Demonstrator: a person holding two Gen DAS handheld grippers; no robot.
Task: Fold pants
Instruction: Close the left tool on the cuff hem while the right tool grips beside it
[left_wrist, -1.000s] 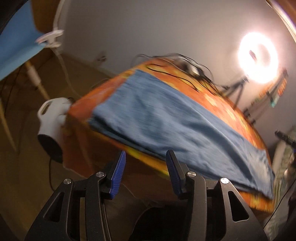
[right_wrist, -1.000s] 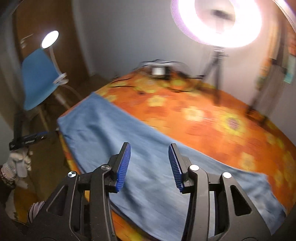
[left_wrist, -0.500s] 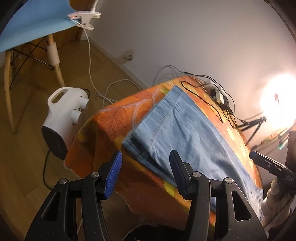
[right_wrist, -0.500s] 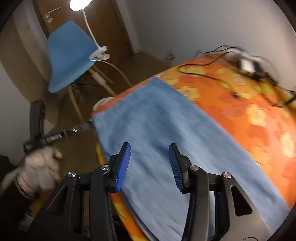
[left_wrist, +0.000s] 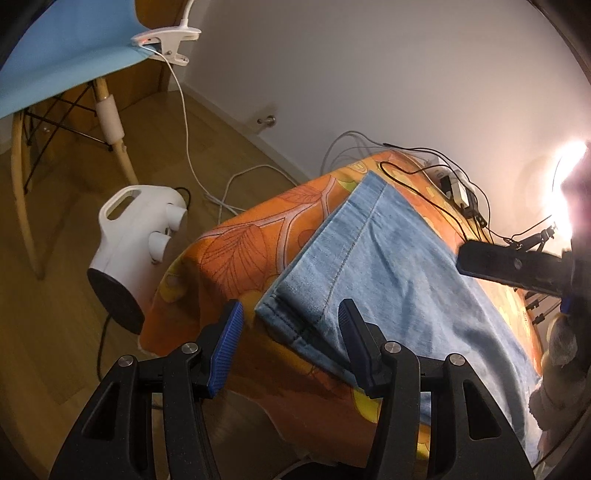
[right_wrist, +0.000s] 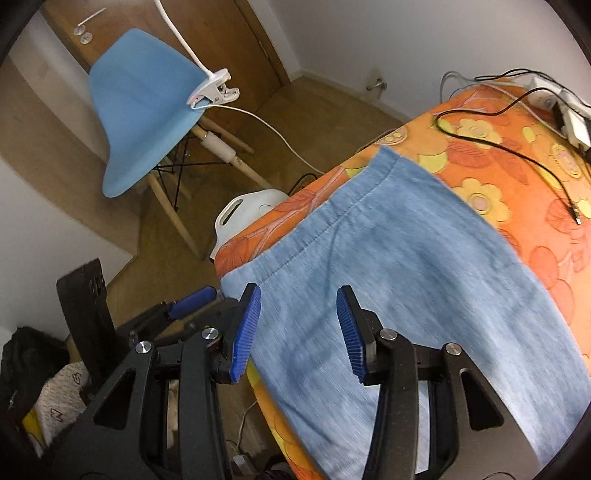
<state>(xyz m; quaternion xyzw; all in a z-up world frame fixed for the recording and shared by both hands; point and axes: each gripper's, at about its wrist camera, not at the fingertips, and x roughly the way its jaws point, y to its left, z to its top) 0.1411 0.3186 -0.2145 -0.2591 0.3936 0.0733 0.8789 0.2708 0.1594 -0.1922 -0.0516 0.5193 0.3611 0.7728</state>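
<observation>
A: Two grippers, both empty, and both have just swung over to the hem end of the pants. Left wrist view first: my left gripper (left_wrist: 291, 343) has come in and down, and the stacked hem corner of the pants (left_wrist: 391, 266) now sits right between the blue pads, where a second ago I saw the long side of the cloth from further off.

B: Are the jaws on the cloth yet?

A: No. They stand about half open, nothing pinched, the corner just beyond the tips. The pants lie along the table (left_wrist: 236, 254) from the centre out towards 4 o'clock, already doubled leg on leg by the look of the layered edge. The heater (left_wrist: 136, 236) is down at 9 o'clock, off the table.

B: And the other view?

A: Right wrist view: my right gripper (right_wrist: 299, 328) has travelled far, from mid-leg up to the same hem end. The jaws are parted, a bit under half, holding nothing, hovering above the denim (right_wrist: 406, 280). My left gripper (right_wrist: 192, 299) shows at 9 o'clock, just off the table edge. The chair (right_wrist: 144, 122) is up at 11.

B: So what does it mean?

A: I'd say both tools are lined up to take the hem corners and carry them over towards the waist.
</observation>
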